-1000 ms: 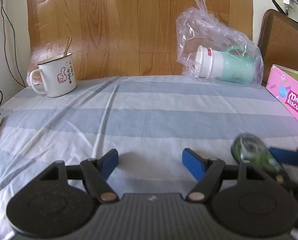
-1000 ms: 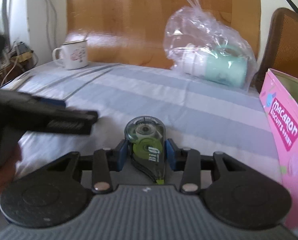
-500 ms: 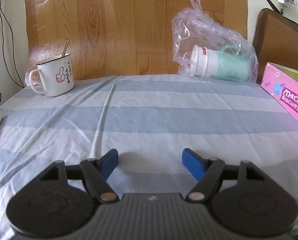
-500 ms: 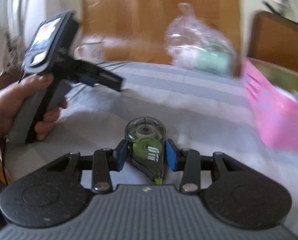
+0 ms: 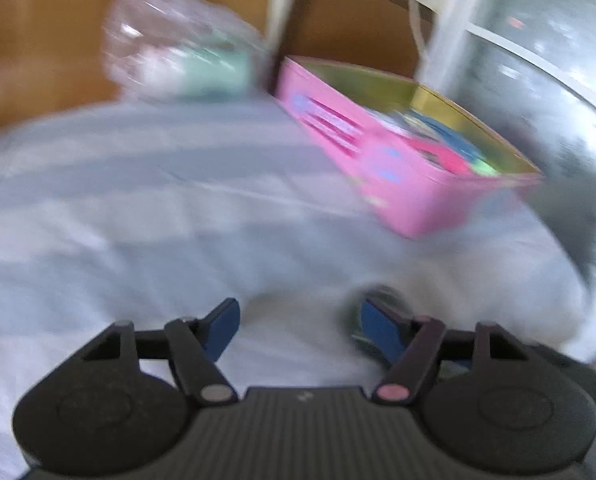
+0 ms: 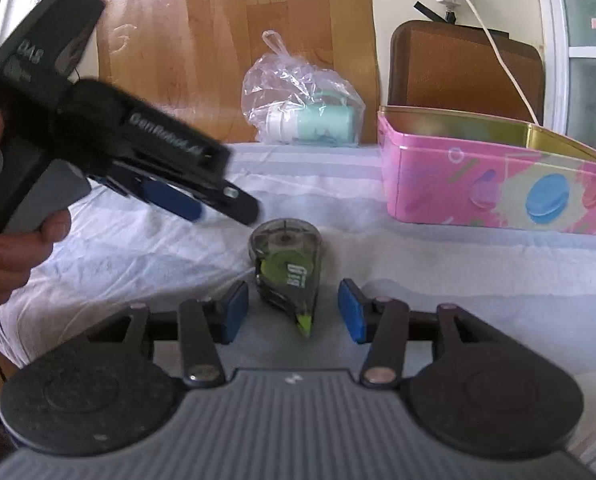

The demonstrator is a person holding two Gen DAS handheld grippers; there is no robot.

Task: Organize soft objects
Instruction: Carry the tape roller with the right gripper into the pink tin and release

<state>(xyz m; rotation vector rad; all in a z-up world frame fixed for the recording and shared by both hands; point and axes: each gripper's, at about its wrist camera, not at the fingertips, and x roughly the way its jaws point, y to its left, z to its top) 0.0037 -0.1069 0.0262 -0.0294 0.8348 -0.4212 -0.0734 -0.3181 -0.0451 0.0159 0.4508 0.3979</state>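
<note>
Correction tape dispenser (image 6: 285, 266) sits at the lower centre of the right wrist view, lying flat on the striped cloth of the worktop (image 6: 458, 276), its green tip pointing toward the camera. The right tongs (image 6: 293, 312) stand spread, one blue pad on each side of the dispenser's narrow end and clear of it, holding nothing. The left tongs (image 5: 302, 330) are also spread and empty; in the right wrist view they hover at the left of the frame, above and just beside the dispenser.

The dispenser looks like a light, rigid shell of smooth clear plastic, so it should lift easily but could slip or pivot if pinched near the tapered tip. The better hold, I judge, is across the wide rounded body, pads on the two side edges, with modest pressure; the tip and its tape are the fragile part.

The pink tin (image 6: 478, 184) stands open at the right of the frame, well apart from the dispenser.
</note>
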